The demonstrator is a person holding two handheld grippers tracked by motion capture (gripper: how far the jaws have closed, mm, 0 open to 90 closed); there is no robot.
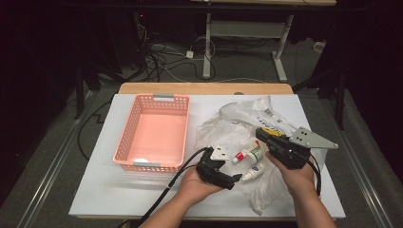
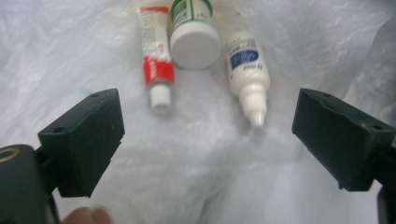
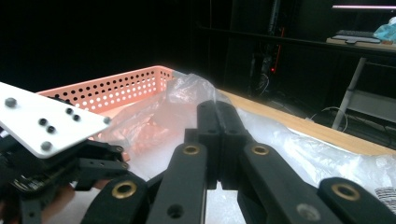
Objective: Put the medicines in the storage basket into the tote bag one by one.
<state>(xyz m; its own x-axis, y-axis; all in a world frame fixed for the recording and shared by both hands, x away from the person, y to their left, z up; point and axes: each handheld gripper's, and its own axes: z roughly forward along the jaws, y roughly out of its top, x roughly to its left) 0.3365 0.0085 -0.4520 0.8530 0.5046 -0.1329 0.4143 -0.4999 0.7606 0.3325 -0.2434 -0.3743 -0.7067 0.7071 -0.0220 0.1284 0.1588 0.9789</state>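
Three small items lie side by side on a crumpled clear plastic bag point(image 1: 228, 123): a red-and-white tube point(image 1: 241, 156) point(image 2: 156, 60), a green-and-white jar with a white lid point(image 1: 255, 151) point(image 2: 194, 32) and a white dropper bottle with a blue label point(image 1: 254, 172) point(image 2: 247, 70). My left gripper point(image 1: 230, 166) point(image 2: 208, 140) points at them from the left, open wide, a short way off with nothing between its jaws. My right gripper point(image 1: 260, 133) point(image 3: 217, 109) is at their right, jaws pressed together, with the bag's film point(image 3: 187, 88) bunched up at their tips.
A pink perforated basket point(image 1: 152, 164) point(image 3: 116, 81) stands on the white tabletop point(image 1: 104, 190) left of the bag, with a small white thing in its near corner. Beyond the table's wooden far edge point(image 1: 204, 88) are cables and desk legs on the floor.
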